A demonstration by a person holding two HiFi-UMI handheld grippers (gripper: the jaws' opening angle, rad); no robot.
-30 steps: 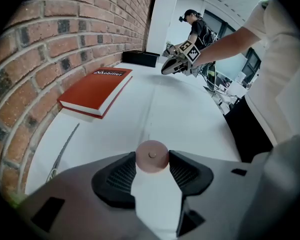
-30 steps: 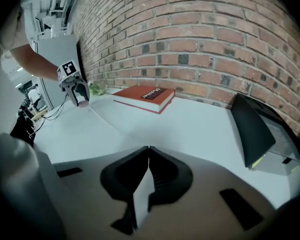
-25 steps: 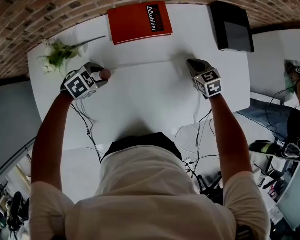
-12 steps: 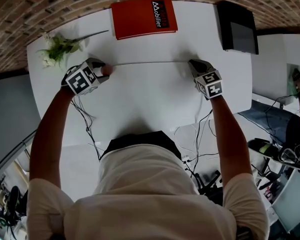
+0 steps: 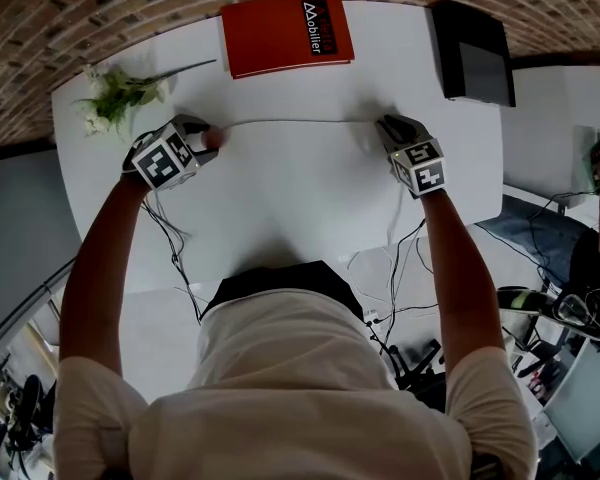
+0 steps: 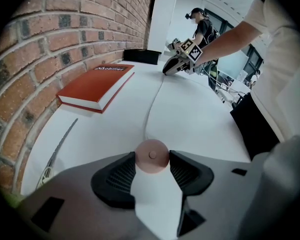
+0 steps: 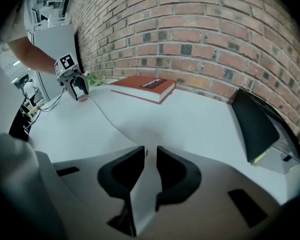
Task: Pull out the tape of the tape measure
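Note:
My left gripper is shut on the small round pinkish tape measure at the table's left; both pads press its sides. The thin white tape runs out of it across the white table to my right gripper. The right jaws are opening: a narrow gap shows between the pads, with the tape's end just at their tips. In the left gripper view the tape leads off to the right gripper. From the right gripper view the left gripper shows far off.
A red book lies at the table's far edge, a black box at the far right corner. A sprig of flowers lies far left. Cables hang off the near edge. Brick wall behind.
Both grippers stay nearly where they were. The tape between them has gone from slanted to almost level across the table. The head view has shifted a little.

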